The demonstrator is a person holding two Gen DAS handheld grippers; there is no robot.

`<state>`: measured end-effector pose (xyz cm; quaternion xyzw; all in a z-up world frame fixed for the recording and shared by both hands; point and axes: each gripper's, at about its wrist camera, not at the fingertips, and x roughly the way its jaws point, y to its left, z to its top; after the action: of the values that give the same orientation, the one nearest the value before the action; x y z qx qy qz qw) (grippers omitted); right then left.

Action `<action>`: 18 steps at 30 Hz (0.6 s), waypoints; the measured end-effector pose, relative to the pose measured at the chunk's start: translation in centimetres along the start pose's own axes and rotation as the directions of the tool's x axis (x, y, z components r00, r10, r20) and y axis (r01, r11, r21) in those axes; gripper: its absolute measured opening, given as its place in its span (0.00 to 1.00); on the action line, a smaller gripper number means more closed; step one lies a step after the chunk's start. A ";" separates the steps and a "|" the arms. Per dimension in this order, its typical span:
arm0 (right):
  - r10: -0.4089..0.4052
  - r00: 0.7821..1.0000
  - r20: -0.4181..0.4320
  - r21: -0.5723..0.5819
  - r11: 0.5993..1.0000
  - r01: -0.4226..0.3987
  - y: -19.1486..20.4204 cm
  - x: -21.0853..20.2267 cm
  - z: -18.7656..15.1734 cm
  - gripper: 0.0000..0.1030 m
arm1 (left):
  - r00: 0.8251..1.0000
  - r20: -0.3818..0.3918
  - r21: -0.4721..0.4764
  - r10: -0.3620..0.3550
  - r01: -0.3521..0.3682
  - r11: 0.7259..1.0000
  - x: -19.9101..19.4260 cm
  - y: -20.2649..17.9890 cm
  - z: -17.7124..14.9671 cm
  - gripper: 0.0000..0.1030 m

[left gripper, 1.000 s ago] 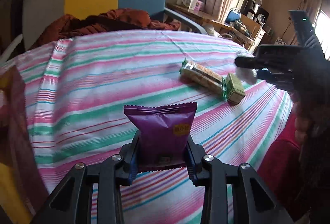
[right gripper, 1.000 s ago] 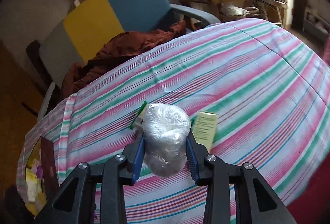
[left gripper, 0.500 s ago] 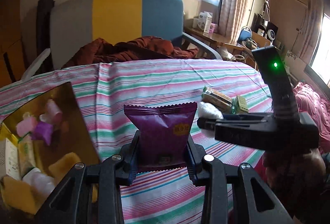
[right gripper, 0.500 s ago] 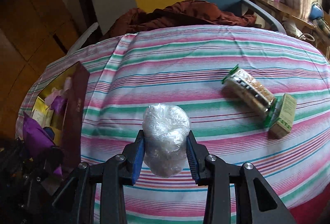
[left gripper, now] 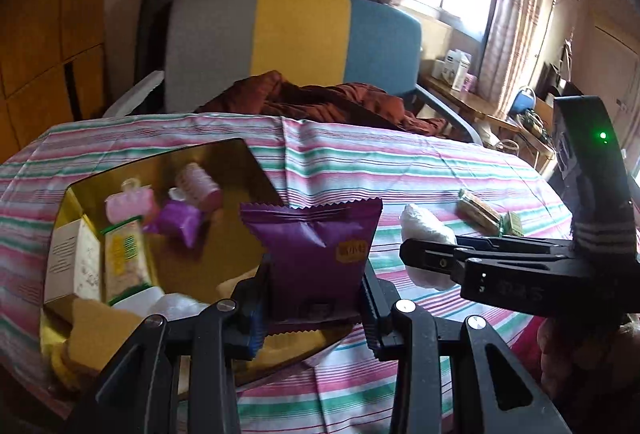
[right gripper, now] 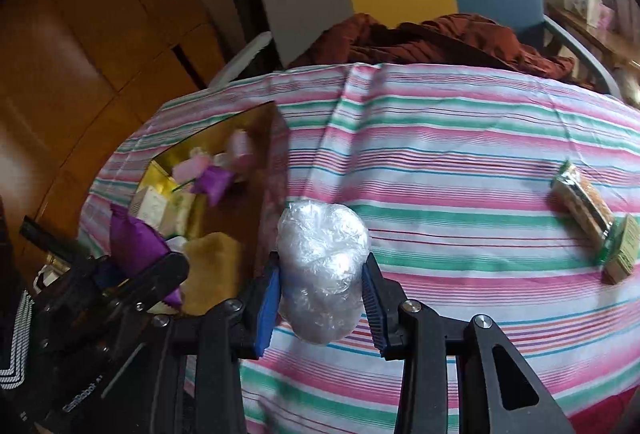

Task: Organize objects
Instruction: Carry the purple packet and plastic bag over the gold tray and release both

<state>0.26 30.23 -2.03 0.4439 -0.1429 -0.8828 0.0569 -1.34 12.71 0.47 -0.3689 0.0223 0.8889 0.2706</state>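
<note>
Two claws loaded | left claw (left gripper: 314, 308) – clamped on purple packet (left gripper: 316, 250) | right claw (right gripper: 320, 308) – clamped on plastic-wrapped bundle (right gripper: 322, 266)

We note the gold box (left gripper: 240, 158) is crowded along its left side with packets; its middle floor (left gripper: 208, 258) is bare. The left claw (left gripper: 316, 308), gripping a purple packet (left gripper: 316, 254), hangs over the box's near right corner. The right claw (right gripper: 322, 304), clamped on a plastic-wrapped bundle (right gripper: 322, 266), sits just beside the box wall (right gripper: 274, 190). Open striped surface (right gripper: 440, 162) lies between it and the wafer pack (right gripper: 582, 204) and green carton (right gripper: 624, 250).
</note>
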 end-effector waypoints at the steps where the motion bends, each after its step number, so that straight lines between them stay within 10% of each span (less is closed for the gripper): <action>1: 0.010 1.000 -0.004 -0.013 1.000 -0.010 0.7 0.2 0.1 0.39 | 1.000 0.002 -0.011 0.001 -0.001 1.000 -0.3 0.5 -0.1 0.37; 18: 0.107 0.992 -0.065 -0.208 0.971 -0.118 10.2 3.5 1.9 0.39 | 0.986 0.002 -0.311 0.167 -0.158 0.937 -5.0 15.1 -1.2 0.37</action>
<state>-3.62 20.07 -0.59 0.4497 -0.0715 -0.8762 0.1576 -5.15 -2.80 0.52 -0.3908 -0.0908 0.9060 0.1351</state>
